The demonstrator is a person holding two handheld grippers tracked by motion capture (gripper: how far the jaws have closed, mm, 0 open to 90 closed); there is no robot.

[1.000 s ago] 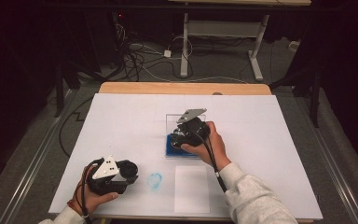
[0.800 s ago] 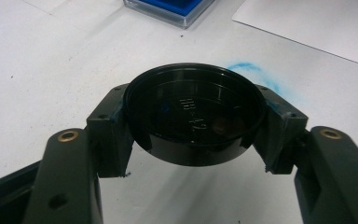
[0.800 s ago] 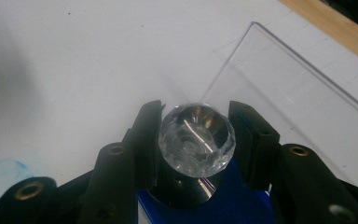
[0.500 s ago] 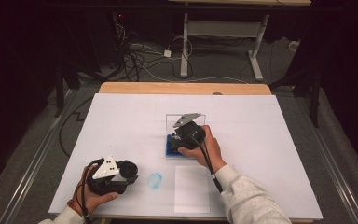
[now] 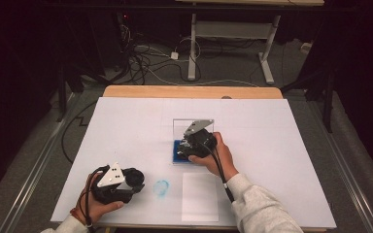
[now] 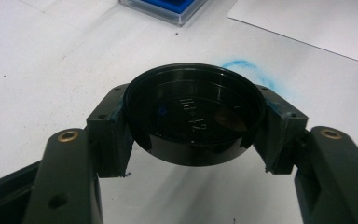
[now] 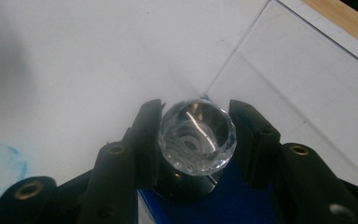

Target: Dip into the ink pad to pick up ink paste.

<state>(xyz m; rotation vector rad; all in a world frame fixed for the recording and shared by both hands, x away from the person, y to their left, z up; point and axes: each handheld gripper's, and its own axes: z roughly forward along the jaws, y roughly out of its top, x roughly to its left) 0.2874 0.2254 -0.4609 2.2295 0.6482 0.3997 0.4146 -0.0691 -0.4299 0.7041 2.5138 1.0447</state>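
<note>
My left gripper (image 6: 193, 126) is shut on a round black cap (image 6: 193, 114), gripped at its rim and held just above the white table near the front left (image 5: 135, 179). My right gripper (image 7: 196, 140) is shut on a stamp with a faceted clear crystal knob (image 7: 198, 135). The stamp's dark base stands on the blue ink pad (image 7: 242, 200). In the high view that gripper (image 5: 187, 148) is over the blue pad (image 5: 176, 148) at mid-table. The pad's clear lid (image 5: 189, 127) stands open behind it.
A blue ink smudge (image 5: 161, 188) marks the table cover between the hands. A white sheet of paper (image 5: 200, 196) lies at the front edge. The table's wooden far edge (image 5: 189, 91) has cables and a desk frame on the floor beyond it.
The right gripper has shifted slightly left and nearer over the blue pad, still holding the stamp. The left gripper and its cap have stayed put.
</note>
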